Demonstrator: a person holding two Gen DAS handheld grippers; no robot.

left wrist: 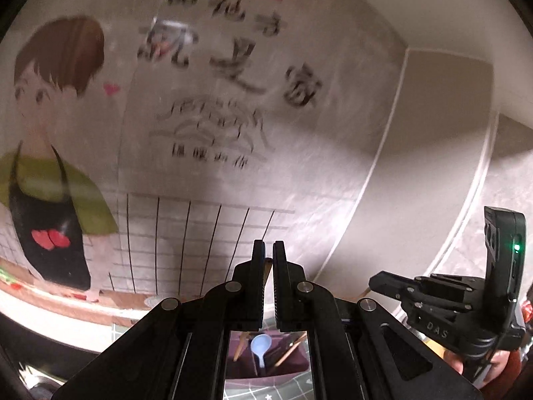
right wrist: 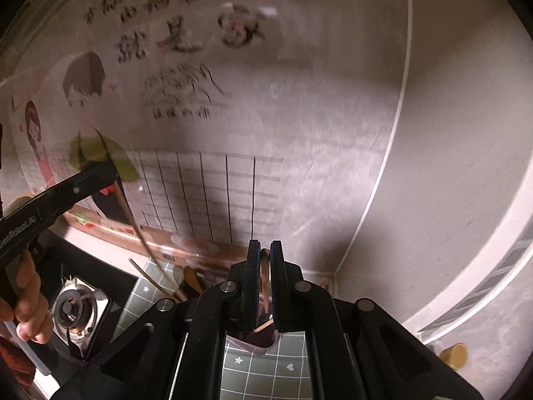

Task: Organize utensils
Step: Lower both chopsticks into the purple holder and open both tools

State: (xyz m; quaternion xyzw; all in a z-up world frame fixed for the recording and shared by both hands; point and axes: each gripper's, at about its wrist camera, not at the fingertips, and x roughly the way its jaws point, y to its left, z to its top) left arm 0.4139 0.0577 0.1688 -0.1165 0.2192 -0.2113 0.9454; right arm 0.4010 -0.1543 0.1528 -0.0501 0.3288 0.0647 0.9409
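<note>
Before wall mural, slender wooden chopstick (right wrist: 265, 276)

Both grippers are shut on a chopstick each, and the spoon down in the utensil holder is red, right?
Not quite: the spoon in the utensil holder is light blue, not red, as the left wrist view shows between the gripper arms. The rest holds: the left gripper is shut on a chopstick, and the right gripper is shut on a chopstick.
</note>
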